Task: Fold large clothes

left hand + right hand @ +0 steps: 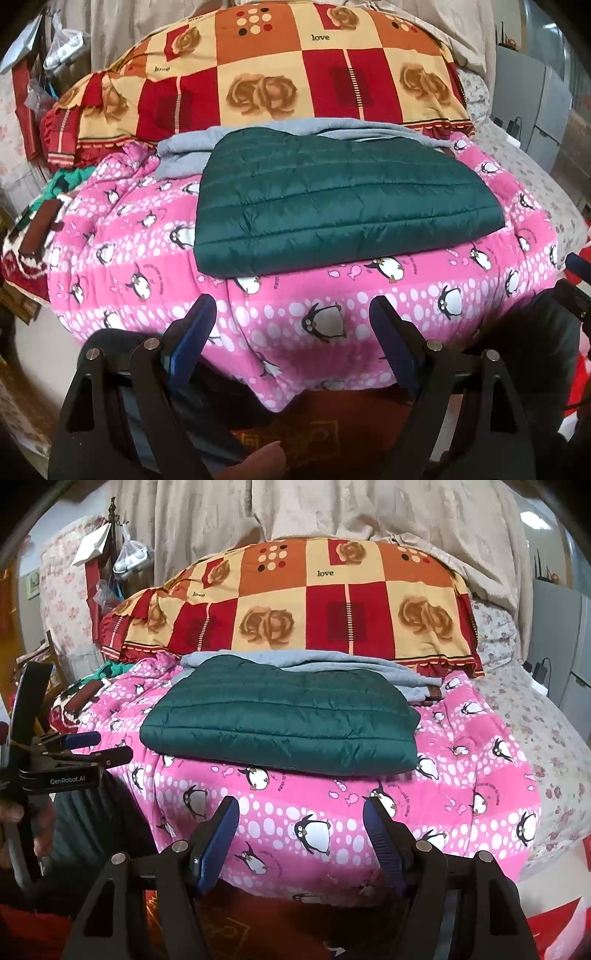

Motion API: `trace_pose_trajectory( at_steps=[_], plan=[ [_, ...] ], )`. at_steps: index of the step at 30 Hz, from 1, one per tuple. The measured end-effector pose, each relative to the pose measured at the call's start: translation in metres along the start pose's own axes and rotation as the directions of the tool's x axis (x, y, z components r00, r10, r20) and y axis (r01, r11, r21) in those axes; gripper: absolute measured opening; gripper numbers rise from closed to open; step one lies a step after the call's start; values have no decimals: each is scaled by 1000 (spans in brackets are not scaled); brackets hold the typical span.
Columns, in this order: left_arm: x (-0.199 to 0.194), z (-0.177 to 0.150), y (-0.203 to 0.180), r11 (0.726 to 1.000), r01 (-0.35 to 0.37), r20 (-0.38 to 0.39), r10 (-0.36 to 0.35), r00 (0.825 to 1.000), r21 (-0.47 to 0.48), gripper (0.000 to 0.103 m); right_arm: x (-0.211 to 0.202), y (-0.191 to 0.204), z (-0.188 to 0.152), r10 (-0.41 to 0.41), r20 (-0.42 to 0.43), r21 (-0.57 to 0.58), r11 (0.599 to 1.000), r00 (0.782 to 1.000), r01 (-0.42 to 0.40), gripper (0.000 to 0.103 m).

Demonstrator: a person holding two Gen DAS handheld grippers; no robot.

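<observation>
Both claws sit nearest the lens, held back off the bed edge; left gripper [291,314] stands wide and empty, right gripper [301,818] likewise wide and empty, neither touching cloth. Green quilted jacket [343,206] lies folded into a flat rectangle on the pink penguin quilt [332,314], its far edge overlapping a folded grey garment [192,155]; this stacking suggests a finished pile. Patterned pillow [314,605] sits behind, against the curtain. Judgement: fold appears complete, hence the grippers withdrawn and unloaded.
</observation>
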State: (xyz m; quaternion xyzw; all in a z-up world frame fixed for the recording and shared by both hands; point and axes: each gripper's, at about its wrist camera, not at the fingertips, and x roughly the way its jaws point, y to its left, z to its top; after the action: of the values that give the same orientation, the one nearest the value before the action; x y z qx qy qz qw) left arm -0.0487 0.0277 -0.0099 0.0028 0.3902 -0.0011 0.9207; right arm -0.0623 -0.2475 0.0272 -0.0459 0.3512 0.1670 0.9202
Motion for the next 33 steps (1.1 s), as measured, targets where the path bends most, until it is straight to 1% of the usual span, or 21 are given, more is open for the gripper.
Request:
trace_pose_trajectory(
  at_steps=[10, 33],
  plan=[
    [-2, 1, -1, 1000, 6, -11, -6, 1000, -8, 85, 2, -2, 2, 9, -6, 0, 1000, 1000, -9, 67],
    [-6, 4, 0, 1000, 3, 8, -3, 1000, -7, 85, -2, 0, 5, 5, 10, 1, 1000, 1000, -5, 67]
  ],
)
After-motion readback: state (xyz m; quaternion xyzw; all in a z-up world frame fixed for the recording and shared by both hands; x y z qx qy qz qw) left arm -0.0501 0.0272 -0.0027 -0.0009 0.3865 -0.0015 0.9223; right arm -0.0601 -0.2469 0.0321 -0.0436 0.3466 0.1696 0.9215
